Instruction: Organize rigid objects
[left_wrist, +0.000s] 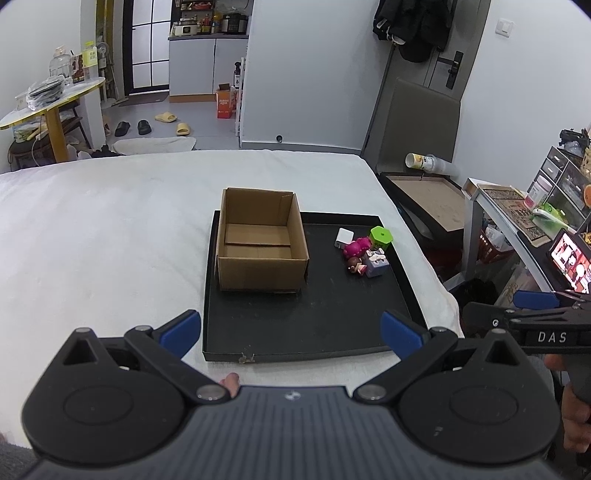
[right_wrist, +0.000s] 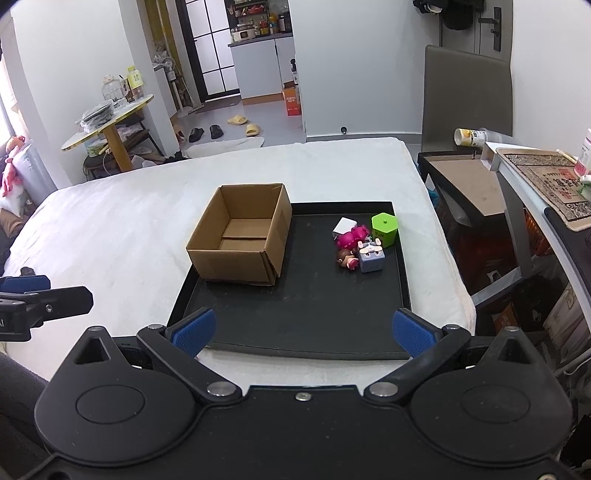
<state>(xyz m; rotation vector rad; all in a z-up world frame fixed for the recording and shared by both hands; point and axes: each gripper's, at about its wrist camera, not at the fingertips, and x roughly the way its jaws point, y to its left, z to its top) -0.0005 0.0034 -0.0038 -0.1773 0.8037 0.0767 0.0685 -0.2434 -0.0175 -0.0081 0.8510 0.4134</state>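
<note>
A black tray (left_wrist: 325, 325) (right_wrist: 314, 314) lies on the white bed. An open, empty cardboard box (left_wrist: 262, 242) (right_wrist: 242, 234) stands on its left part. On its right part lie a white cube (left_wrist: 344, 236) (right_wrist: 344, 226), a green hexagonal box (left_wrist: 381, 236) (right_wrist: 385, 229), a pink doll (left_wrist: 356, 253) (right_wrist: 351, 240) and a grey-blue animal cube (left_wrist: 376, 264) (right_wrist: 371, 256), bunched together. My left gripper (left_wrist: 291, 332) is open and empty over the tray's near edge. My right gripper (right_wrist: 303, 330) is open and empty, also at the near edge.
The white bed (left_wrist: 110, 229) (right_wrist: 110, 229) spreads left of the tray. A dark side table (left_wrist: 428, 199) (right_wrist: 465, 184) and a shelf with clutter (left_wrist: 517, 218) stand to the right. The other gripper shows at the right edge (left_wrist: 535, 317) and at the left edge (right_wrist: 37, 302).
</note>
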